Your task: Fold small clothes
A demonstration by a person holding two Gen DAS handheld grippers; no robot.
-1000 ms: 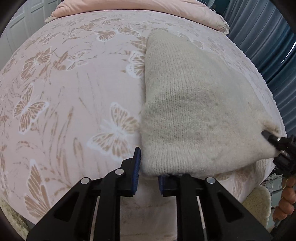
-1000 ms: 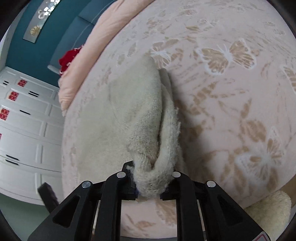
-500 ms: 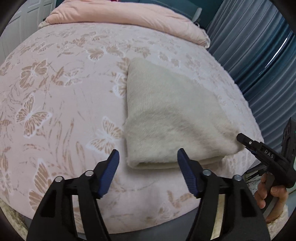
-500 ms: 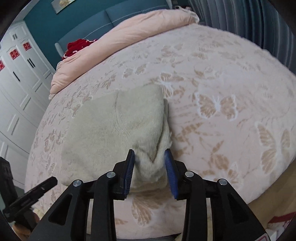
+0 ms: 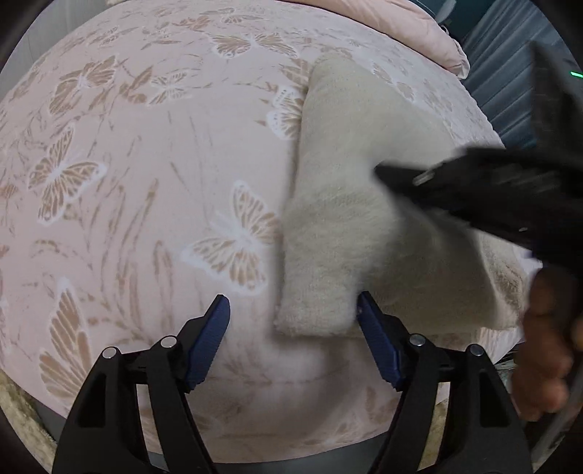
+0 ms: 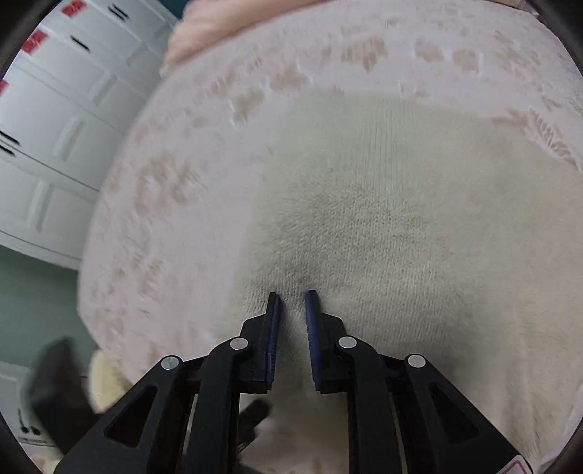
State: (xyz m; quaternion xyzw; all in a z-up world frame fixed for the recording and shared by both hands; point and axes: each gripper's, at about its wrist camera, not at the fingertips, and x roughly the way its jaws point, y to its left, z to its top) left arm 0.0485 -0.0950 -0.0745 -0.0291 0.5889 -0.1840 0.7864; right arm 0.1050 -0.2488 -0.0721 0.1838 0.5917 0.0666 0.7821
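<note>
A folded cream knit garment [image 5: 349, 204] lies on the pink butterfly bedspread [image 5: 145, 182]. My left gripper [image 5: 293, 313] is wide open, its near corner of the garment lying between the fingers, untouched. My right gripper [image 6: 291, 297] hovers close over the top of the garment [image 6: 400, 218], its jaws a narrow gap apart with nothing pinched between them. In the left wrist view the right gripper [image 5: 473, 189] reaches in, blurred, over the middle of the garment, with the hand [image 5: 546, 346] that holds it at the right edge.
A pink pillow [image 5: 419, 32] lies at the head of the bed. Blue curtains [image 5: 510, 80] hang to the right. White cabinets [image 6: 54, 127] stand beyond the bed's left side in the right wrist view. The bed's front edge [image 5: 291, 448] is just below my left gripper.
Both grippers let go of the garment, which now lies folded. The left gripper opened wide and dropped back close to the near corner. The right gripper swung over onto the top of the garment.
</note>
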